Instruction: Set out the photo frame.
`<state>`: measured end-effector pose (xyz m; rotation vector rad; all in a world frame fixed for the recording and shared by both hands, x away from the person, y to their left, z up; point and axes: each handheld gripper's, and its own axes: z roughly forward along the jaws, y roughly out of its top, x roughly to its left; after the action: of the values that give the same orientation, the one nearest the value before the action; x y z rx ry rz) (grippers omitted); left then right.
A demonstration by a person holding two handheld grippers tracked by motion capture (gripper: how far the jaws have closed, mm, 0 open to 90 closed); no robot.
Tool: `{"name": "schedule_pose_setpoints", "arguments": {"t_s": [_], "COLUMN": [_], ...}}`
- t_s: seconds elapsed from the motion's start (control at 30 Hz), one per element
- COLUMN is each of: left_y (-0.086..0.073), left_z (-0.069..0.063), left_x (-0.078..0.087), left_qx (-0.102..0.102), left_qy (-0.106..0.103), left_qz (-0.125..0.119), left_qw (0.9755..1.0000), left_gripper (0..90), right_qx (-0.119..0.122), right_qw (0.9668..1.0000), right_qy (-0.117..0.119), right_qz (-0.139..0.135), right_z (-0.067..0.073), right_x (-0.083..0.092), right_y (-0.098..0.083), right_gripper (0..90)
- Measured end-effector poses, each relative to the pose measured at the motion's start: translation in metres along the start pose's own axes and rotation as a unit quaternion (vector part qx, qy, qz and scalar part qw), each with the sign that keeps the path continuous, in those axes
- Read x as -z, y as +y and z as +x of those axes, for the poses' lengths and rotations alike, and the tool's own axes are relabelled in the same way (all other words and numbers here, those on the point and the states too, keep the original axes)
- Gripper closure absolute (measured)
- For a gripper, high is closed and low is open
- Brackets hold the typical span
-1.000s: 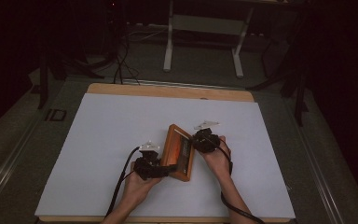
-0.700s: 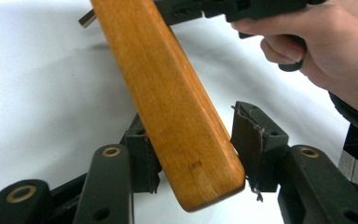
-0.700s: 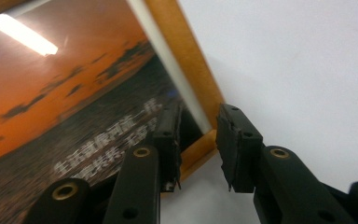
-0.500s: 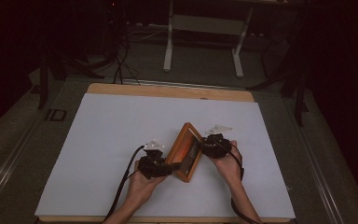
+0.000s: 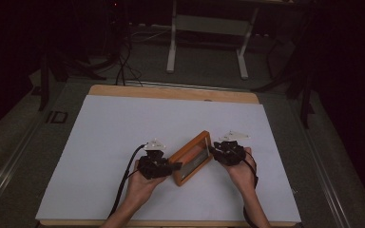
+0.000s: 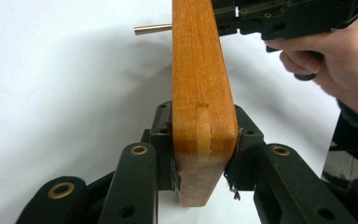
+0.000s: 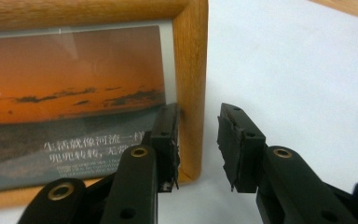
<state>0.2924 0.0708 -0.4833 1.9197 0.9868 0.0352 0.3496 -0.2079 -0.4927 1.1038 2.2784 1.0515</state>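
Wooden picture frame [image 5: 191, 157] stands on edge on the white table sheet [image 5: 123, 128], set between the two grippers and angled across the sheet in the high view; its glazed face carries an orange sunset print [image 7: 70, 79] with lines of pale characters beneath.

Left gripper [image 6: 205, 140]: jaws have just been closing and now stand clamped on the frame's near end; in the left gripper view the wooden edge fills the gap between the two black pads, both pads pressing its sides, the frame's corner joint lying directly between them; the frame's edge runs straight ahead from the jaws. A thin brass-coloured rod [image 6: 153, 30] projects from the frame's far part, to the left of the jaws' line.

Right gripper [image 7: 198, 140]: jaws apart, having opened earlier in the last second; in the right gripper view the left jaw lies in front of the frame's glass and side rail, the right jaw stands clear over bare sheet; whether the left pad touches the wood cannot be told; no squeeze on the frame. The right hand [image 5: 240, 168] sits just beside the frame's far end in the high view.
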Motion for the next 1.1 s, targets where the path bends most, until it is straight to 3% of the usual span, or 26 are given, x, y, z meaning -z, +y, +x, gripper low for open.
{"name": "schedule_pose_setpoints", "arguments": {"t_s": [0.33,0.67,0.87,0.97,1.1], "left_y": [0.014,0.039,0.043,0.044,0.046], "left_z": [0.004,0.009,0.009,0.010,0.010], "left_x": [0.029,0.057,0.062,0.062,0.061], "left_qx": [-0.019,-0.053,-0.064,-0.064,-0.077], "left_qy": [0.020,0.027,0.028,0.025,0.022], "left_qz": [-0.010,-0.024,-0.030,-0.031,-0.026], "left_qw": [0.9996,0.9979,0.9971,0.9972,0.9964], "left_gripper": [69.1,69.1,69.0,68.9,68.9], "right_qx": [0.021,0.048,0.082,0.098,0.114], "right_qw": [0.9990,0.9970,0.9925,0.9890,0.9861], "right_qy": [0.022,0.039,0.071,0.099,0.109], "right_qz": [-0.034,-0.048,-0.057,-0.050,-0.054], "right_z": [0.011,0.023,0.035,0.040,0.046], "right_x": [0.021,0.022,0.020,0.018,0.015], "right_y": [0.015,0.030,0.039,0.044,0.049], "right_gripper": [67.1,64.0,60.4,58.6,51.9]}}
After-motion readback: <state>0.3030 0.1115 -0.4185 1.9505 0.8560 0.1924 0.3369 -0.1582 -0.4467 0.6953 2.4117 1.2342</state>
